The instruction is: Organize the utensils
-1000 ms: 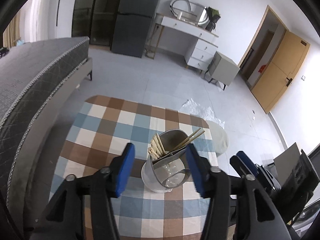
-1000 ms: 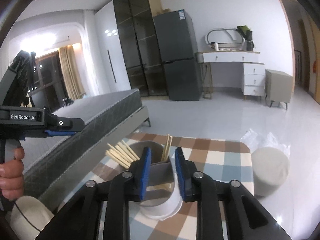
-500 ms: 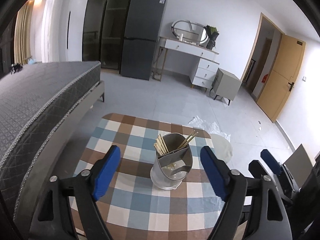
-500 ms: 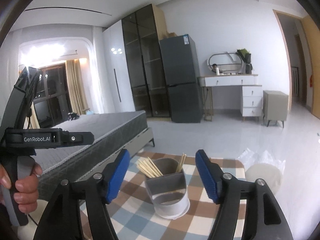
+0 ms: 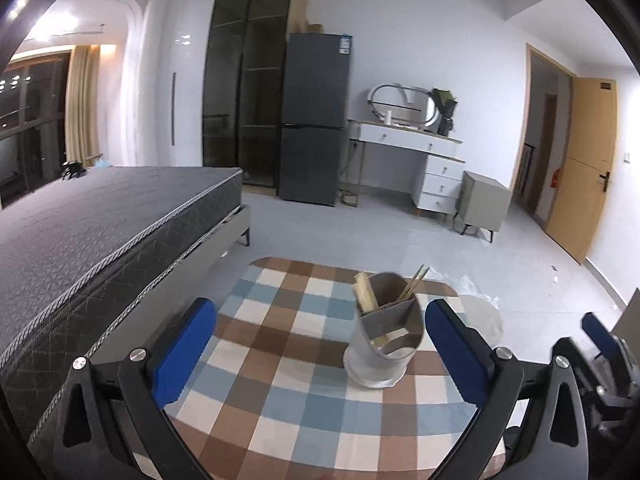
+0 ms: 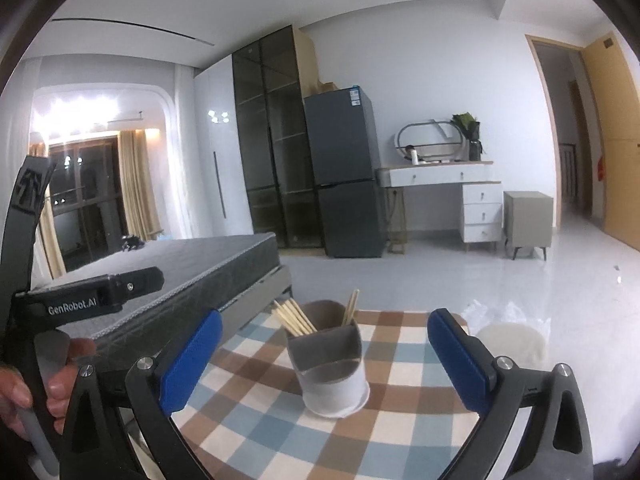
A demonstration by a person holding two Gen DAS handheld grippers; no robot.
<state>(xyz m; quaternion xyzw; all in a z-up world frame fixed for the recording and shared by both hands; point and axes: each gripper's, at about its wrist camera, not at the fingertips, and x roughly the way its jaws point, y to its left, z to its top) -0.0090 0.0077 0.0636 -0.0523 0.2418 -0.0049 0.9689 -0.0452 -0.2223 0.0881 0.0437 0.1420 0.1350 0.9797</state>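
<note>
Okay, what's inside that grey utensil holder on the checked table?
The utensil holder is split by a divider. A bundle of wooden chopsticks leans in one rear section and a couple more in the other. The lower front section shows something pale lying inside, unclear what. The holder's walls hide the chopsticks' lower ends.

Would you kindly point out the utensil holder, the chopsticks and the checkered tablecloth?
utensil holder (image 6: 332, 376), right wrist view, front wall.
chopsticks (image 6: 294, 318), right wrist view, middle of the left bundle.
checkered tablecloth (image 5: 288, 392), left wrist view, bare squares.

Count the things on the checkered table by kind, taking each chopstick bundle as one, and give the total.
Grey divided plastic utensil holder: 1
Bundles of pale wooden chopsticks: 2 (large, small)
Total: 3
</note>
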